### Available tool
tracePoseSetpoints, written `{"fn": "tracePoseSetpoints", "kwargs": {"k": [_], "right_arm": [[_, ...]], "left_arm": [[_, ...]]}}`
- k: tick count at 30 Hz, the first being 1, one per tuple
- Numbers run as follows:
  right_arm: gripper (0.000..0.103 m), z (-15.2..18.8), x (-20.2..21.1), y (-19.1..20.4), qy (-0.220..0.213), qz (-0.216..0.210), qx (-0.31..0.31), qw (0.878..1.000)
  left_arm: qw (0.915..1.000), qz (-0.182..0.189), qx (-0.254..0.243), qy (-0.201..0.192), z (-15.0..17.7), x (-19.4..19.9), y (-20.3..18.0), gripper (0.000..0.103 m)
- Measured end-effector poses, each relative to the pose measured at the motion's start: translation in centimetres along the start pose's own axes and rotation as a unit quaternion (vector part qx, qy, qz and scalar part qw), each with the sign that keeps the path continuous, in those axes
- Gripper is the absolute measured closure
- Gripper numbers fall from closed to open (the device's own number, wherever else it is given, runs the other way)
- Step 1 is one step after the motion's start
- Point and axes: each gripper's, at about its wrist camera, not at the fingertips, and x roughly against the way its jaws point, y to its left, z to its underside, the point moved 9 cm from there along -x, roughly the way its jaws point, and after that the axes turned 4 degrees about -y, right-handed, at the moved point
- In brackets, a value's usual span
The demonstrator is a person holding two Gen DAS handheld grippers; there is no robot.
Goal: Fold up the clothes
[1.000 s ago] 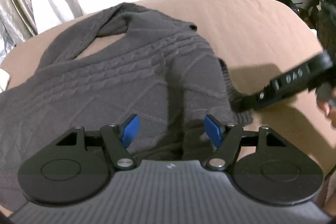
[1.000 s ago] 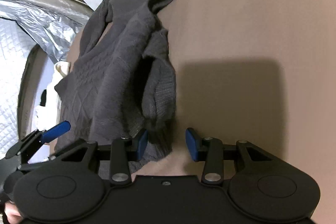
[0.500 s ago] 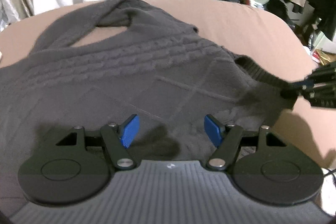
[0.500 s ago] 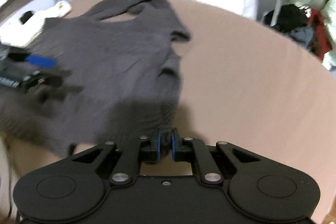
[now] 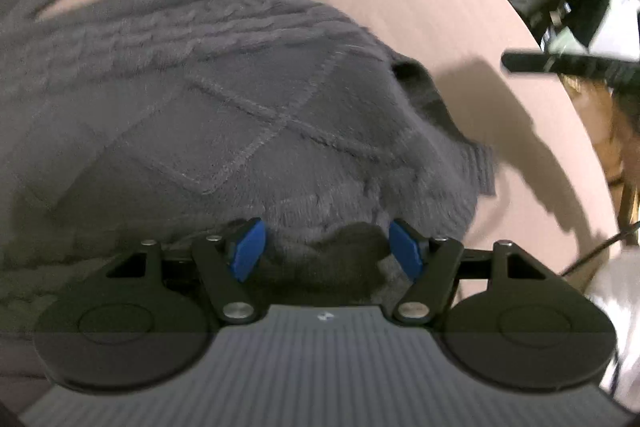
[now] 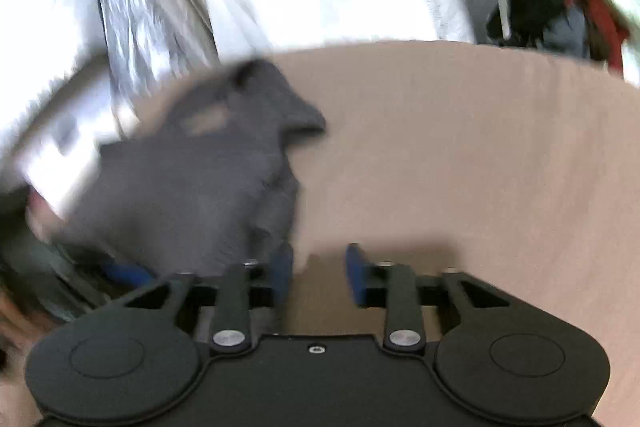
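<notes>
**Brown bed, one sweater on it**

I see a flat surface under a tan-brown sheet [image 5: 460,39], likely a bed. The dark grey cable-knit sweater [image 5: 224,99] lies spread directly on it, neckline at the far side, sheet bare to my right.

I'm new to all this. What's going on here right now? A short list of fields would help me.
garment: dark grey cable-knit sweater, spread flat, mostly unfolded
surface: tan-pink cloth-covered table
left gripper: fingers open, low over the sweater's near hem
right gripper: fingers open, holding nothing, beside the sweater's edge
background: pile of clothes, blurred
image quality: right view motion-blurred
</notes>
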Motion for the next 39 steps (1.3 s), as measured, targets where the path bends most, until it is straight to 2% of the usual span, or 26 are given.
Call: {"fn": "tracePoseSetpoints", "kwargs": {"k": [2, 5, 6, 7, 9, 11, 13, 15, 18, 20, 21, 22, 24, 28, 31, 32, 34, 35, 39], "right_arm": [[0.09, 0.9, -2.0, 0.8, 0.027, -0.004, 0.031, 0.999], [0.085, -0.1, -4.3, 2.3, 0.014, -0.028, 0.042, 0.999], [0.083, -0.5, -4.5, 2.9, 0.005, -0.033, 0.055, 0.998], [0.073, -0.6, -4.6, 3.6, 0.001, -0.037, 0.069, 0.997], [0.067, -0.7, -5.0, 3.7, -0.004, -0.035, 0.096, 0.995], [0.068, 0.3, -5.0, 3.9, 0.015, -0.018, 0.141, 0.99], [0.07, 1.5, -6.9, 3.7, 0.03, 0.03, 0.202, 0.978], [0.07, 1.1, -7.3, 3.7, 0.003, 0.037, 0.202, 0.979], [0.068, -1.3, -8.8, 3.5, -0.047, 0.053, 0.158, 0.985], [0.069, -2.1, -10.1, 3.6, -0.059, 0.072, 0.168, 0.981], [0.079, -2.3, -10.7, 3.8, -0.059, 0.085, 0.185, 0.977], [0.095, -2.4, -10.8, 4.0, -0.07, 0.094, 0.2, 0.973], [0.096, -3.2, -9.5, 4.0, -0.098, 0.101, 0.194, 0.971], [0.1, -6.2, -4.3, 1.8, -0.145, 0.12, 0.089, 0.978], [0.101, -7.2, -0.9, -0.5, -0.161, 0.084, 0.004, 0.983], [0.101, -7.2, -0.5, -1.5, -0.159, 0.08, -0.02, 0.984], [0.101, -6.4, -2.0, -3.6, -0.125, 0.108, -0.03, 0.986], [0.102, -6.1, -2.7, -4.5, -0.115, 0.137, -0.024, 0.983], [0.103, -5.4, -3.6, -9.6, -0.096, 0.256, -0.024, 0.962]], "left_arm": [[0.9998, 0.008, 0.013, -0.014, -1.0, -0.3, 0.0, 0.035], [0.9993, 0.008, 0.011, -0.033, -2.2, -0.4, 0.0, 0.035], [0.9992, 0.003, 0.009, -0.039, -2.6, -0.4, 0.0, 0.035], [0.999, -0.006, 0.002, -0.045, -2.8, -0.3, 0.1, 0.035], [0.9983, -0.031, -0.009, -0.049, -2.9, -0.1, 0.7, 0.035], [0.9973, -0.057, -0.016, -0.044, -2.7, 0.0, 1.5, 0.035], [0.9955, -0.086, -0.024, -0.032, -2.3, -0.4, 2.5, 0.035], [0.995, -0.092, -0.025, -0.028, -2.0, -0.5, 3.1, 0.035], [0.996, -0.081, -0.01, -0.035, -2.1, -0.8, 3.2, 0.035], [0.9963, -0.075, -0.001, -0.04, -2.2, -0.9, 3.3, 0.035], [0.9963, -0.074, 0.003, -0.043, -2.3, -0.8, 3.4, 0.035], [0.9963, -0.072, 0.007, -0.046, -2.4, -0.7, 3.5, 0.035], [0.9962, -0.068, 0.015, -0.052, -2.6, -0.4, 3.6, 0.038], [0.9952, -0.054, 0.026, -0.078, -3.5, 1.1, 3.4, 0.038], [0.9914, -0.053, -0.024, -0.117, -4.2, 2.9, 1.9, 0.035], [0.9915, -0.051, -0.034, -0.115, -4.2, 2.7, 1.5, 0.035], [0.9944, -0.042, -0.04, -0.089, -3.7, 1.4, 0.8, 0.035], [0.9964, -0.034, -0.037, -0.068, -3.2, 0.4, 0.6, 0.035], [0.9997, -0.009, 0.002, -0.024, -1.5, -3.1, 0.3, 0.034]]}}
